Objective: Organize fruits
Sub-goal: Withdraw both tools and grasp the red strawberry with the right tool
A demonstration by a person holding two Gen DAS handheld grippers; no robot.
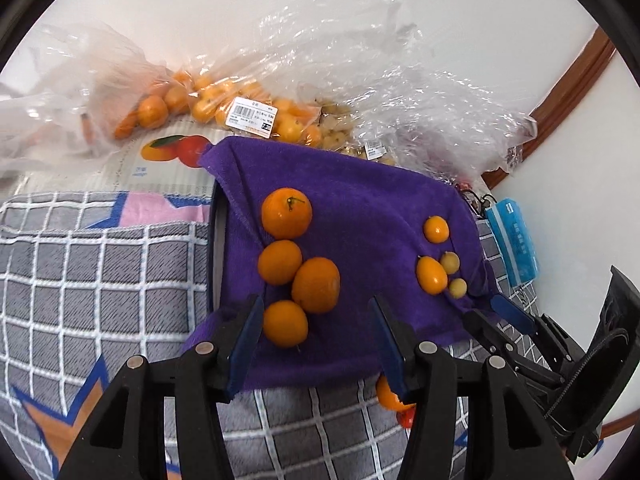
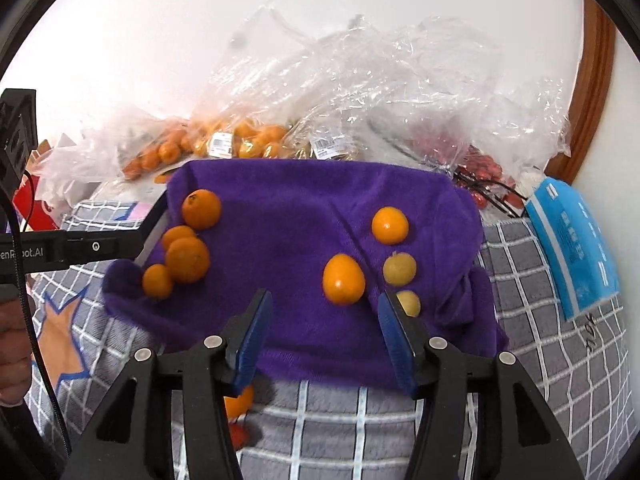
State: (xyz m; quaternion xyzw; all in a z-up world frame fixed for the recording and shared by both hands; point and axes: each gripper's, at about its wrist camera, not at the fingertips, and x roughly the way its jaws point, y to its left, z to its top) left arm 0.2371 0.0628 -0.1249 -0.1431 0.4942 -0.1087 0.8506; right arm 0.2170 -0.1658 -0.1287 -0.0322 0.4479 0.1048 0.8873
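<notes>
Right wrist view shows clear bags (image 2: pixel 360 92) still heaped with fruit behind the purple towel (image 2: pixel 288 208), so most sorting looks undone. On it lie four mandarins (image 2: pixel 188 258) at left; kumquats (image 2: pixel 344 279) and pale fruits (image 2: pixel 399 268) at right. Left gripper (image 1: pixel 316 340) and right gripper (image 2: pixel 326 338) hover apart-jawed, empty.

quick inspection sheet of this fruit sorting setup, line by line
surface: grey checked blanket with a purple towel spread on top
job's things: four oranges grouped left, two small oranges and two yellowish fruits right
clutter: plastic bags of fruit behind, blue packet at right
grippers: left tool and right tool both open, nothing between the jaws
cables: black cable at left edge
surroundings: white wall, wooden trim
</notes>
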